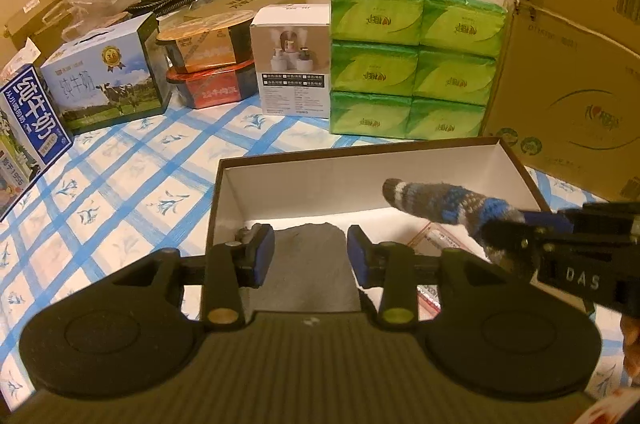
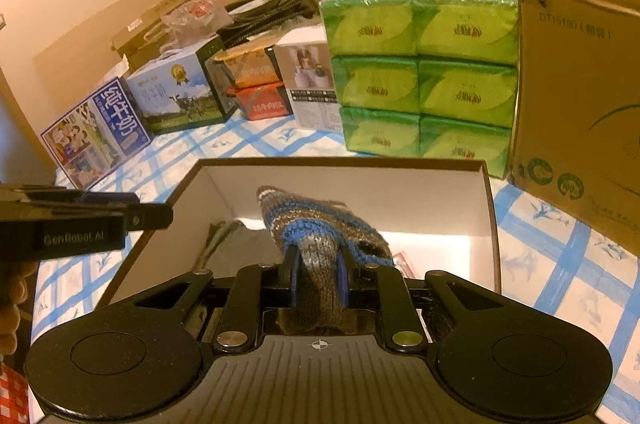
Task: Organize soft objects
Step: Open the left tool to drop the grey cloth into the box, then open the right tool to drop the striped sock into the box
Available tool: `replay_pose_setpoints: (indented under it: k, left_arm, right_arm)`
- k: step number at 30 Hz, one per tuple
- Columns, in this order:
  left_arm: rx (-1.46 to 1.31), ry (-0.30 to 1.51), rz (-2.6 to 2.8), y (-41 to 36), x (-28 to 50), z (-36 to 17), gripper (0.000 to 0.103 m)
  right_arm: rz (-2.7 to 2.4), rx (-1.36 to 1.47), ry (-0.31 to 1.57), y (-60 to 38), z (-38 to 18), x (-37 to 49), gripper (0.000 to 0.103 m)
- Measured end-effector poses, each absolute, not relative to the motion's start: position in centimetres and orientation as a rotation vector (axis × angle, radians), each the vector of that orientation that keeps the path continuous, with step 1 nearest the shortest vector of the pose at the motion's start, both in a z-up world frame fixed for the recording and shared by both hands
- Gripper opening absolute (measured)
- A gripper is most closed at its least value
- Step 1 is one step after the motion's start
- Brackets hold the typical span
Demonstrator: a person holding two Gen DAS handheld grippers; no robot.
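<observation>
Nearest the lens in the right wrist view, the right gripper (image 2: 319, 278) has its blue pads pressed narrow against a knitted sock (image 2: 320, 224), striped blue, grey and brown, whose cuff bunches back toward the camera while the toe sticks forward at about 12 o'clock, raised over the open box (image 2: 490, 216). In the left wrist view the same sock juts in from about 3 o'clock, clear of the box's white floor. The left gripper (image 1: 310, 256) stands wide with nothing between its pads, poised over the near part of the box, where a flat grey cloth (image 1: 308, 264) already lies on the bottom; a small red-edged packet (image 1: 434, 238) rests toward the box's 4 o'clock corner. Beyond the box, at 12 to 1 o'clock, stands a green tissue pack (image 1: 412, 64), with a large cardboard carton (image 1: 572, 72) at 2 o'clock. The step in hand looks like carrying the sock into the box. The next move probably calls for lowering it onto free floor beside the grey cloth, then parting the pads so the knit drops flat rather than snagging on them.
</observation>
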State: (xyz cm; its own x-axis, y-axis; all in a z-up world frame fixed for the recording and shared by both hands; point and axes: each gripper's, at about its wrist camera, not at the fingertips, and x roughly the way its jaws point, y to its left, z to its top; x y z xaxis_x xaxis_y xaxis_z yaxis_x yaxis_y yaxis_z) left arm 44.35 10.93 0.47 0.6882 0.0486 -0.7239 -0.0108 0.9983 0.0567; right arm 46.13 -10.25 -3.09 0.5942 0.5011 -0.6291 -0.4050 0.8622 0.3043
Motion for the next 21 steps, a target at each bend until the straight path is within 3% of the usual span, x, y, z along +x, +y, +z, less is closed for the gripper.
replay_pose_setpoints:
  k: [6,21]
  left_arm:
    - [0.045,0.810,0.035,11.4,43.3,0.8,0.046]
    - [0.024,0.802,0.033,11.6,39.9,2.3,0.056]
  right_arm:
    - [0.522,0.093,0.735,-9.6,-2.1,45.5,0.055]
    - [0.539,0.056,0.709,-10.0,-0.6,43.1,0.059]
